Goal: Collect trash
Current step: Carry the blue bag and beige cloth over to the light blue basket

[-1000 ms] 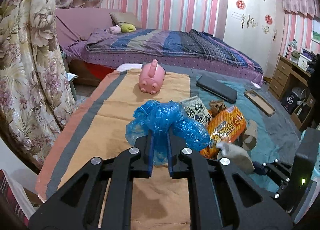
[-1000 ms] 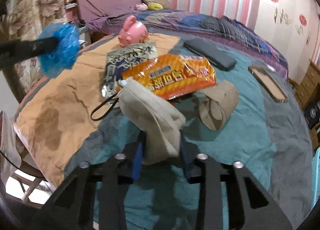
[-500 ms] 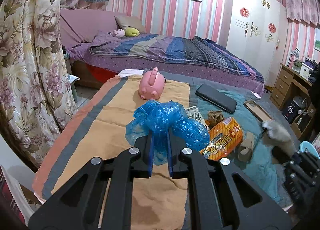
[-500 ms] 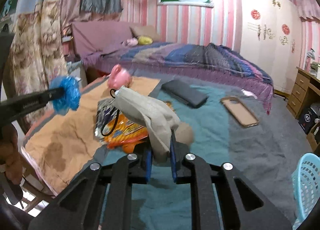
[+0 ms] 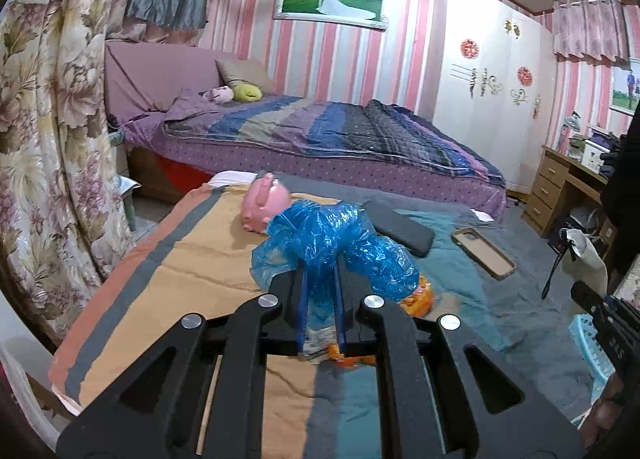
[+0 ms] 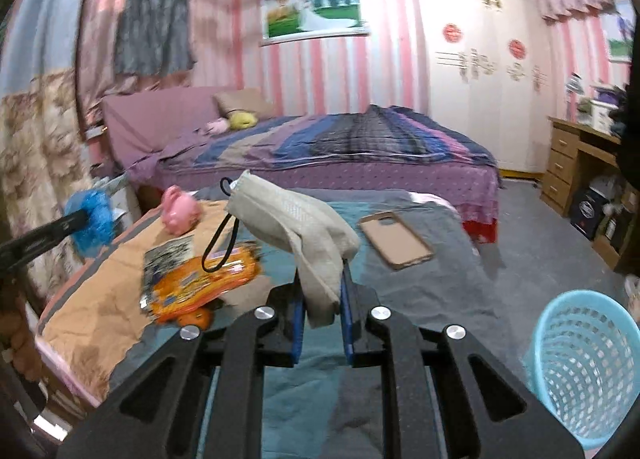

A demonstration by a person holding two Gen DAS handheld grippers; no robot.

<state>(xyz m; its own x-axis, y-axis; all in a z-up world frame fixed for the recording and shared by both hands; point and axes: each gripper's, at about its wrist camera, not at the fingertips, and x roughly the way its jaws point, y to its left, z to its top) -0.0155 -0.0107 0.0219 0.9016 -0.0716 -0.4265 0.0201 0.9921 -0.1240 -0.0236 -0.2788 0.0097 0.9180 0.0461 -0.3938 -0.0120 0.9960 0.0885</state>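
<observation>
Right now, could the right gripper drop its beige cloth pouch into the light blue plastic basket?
Probably yes. The right gripper is shut on the beige cloth pouch, held above the covered surface, and the light blue plastic basket stands open-topped low to its right, with nothing visible between them.

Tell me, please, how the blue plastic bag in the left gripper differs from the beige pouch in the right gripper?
The blue plastic bag is glossy, translucent and crumpled into a puffy bunch; the beige pouch is dull, opaque cloth, folded and drooping. The pouch trails a black cord loop; the bag shows none. Both are off the bed, each pinched between shut jaws: the bag in the left gripper, the pouch in the right gripper.
</observation>
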